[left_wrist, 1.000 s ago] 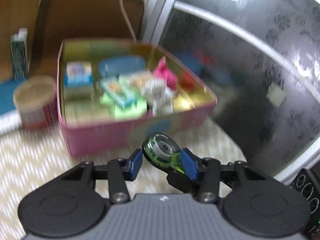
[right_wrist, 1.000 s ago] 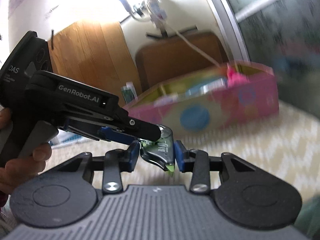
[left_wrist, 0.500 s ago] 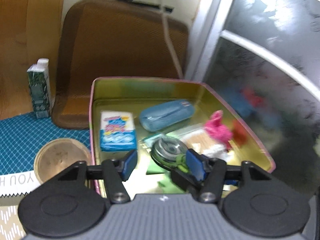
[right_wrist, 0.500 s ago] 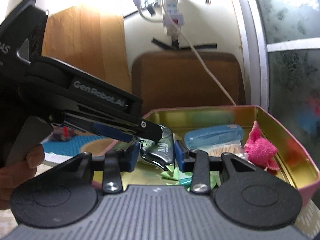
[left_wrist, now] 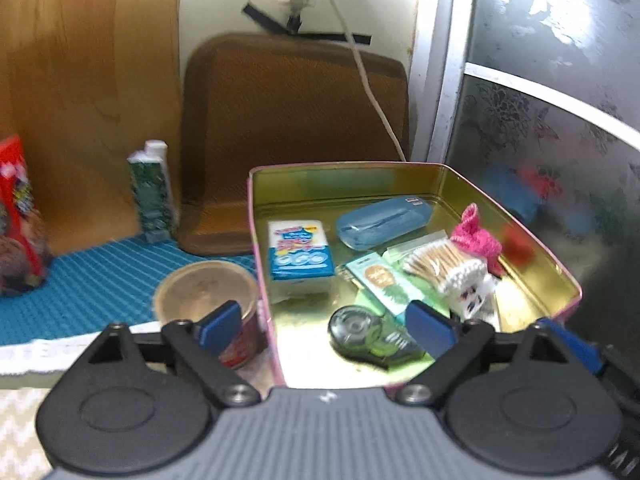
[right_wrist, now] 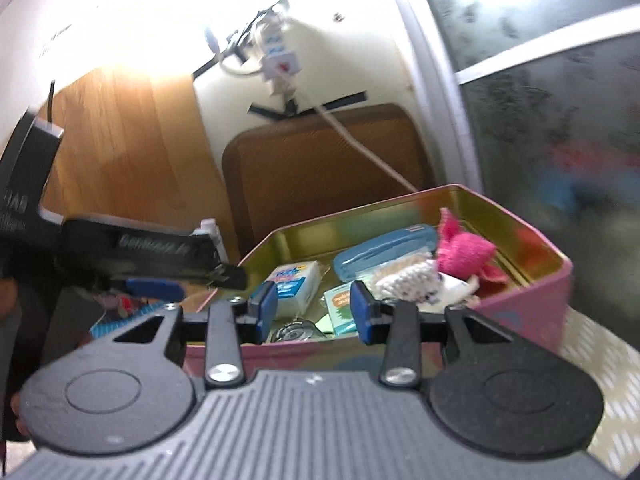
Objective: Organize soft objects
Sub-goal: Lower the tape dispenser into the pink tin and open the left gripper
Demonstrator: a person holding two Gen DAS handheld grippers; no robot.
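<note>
A zigzag-patterned cloth covers the counter [left_wrist: 16, 412], with a blue ribbed mat [left_wrist: 92, 280] further back and a frosted glass door on the right.

Nearest, the left tongs [left_wrist: 324, 326] are springing open over the near end of the pink tin [left_wrist: 520, 236]. Their pads press on nothing. A moment ago both tongs pinched the green tape dispenser [left_wrist: 366, 332] between them; now it lies loose on the tin's gold floor at about 6 o'clock, just beyond the left tongs' right pad. The right tongs [right_wrist: 313, 308] stand half-spread at the tin's near wall, also released, and the dispenser shows past them inside the tin. I judge this item delivered, so both hands are free for the next piece.

In the tin, beyond the dispenser, a green card pack [left_wrist: 380, 280] lies near the centre. A blue-and-white tissue pack [left_wrist: 300, 256] sits at 9 o'clock against the left wall. A bundle of cotton swabs [left_wrist: 444, 264] rests at 3 o'clock. A pink knitted piece [left_wrist: 478, 236] sits just behind them at 2 o'clock. A pale blue case [left_wrist: 384, 222] lies at 12 o'clock.

Outside, a round lidded can [left_wrist: 204, 292] stands just beside the tin's left wall. Further back stands a green-and-white carton [left_wrist: 152, 196], then a brown cushion [left_wrist: 296, 128] leaning on the wall.
</note>
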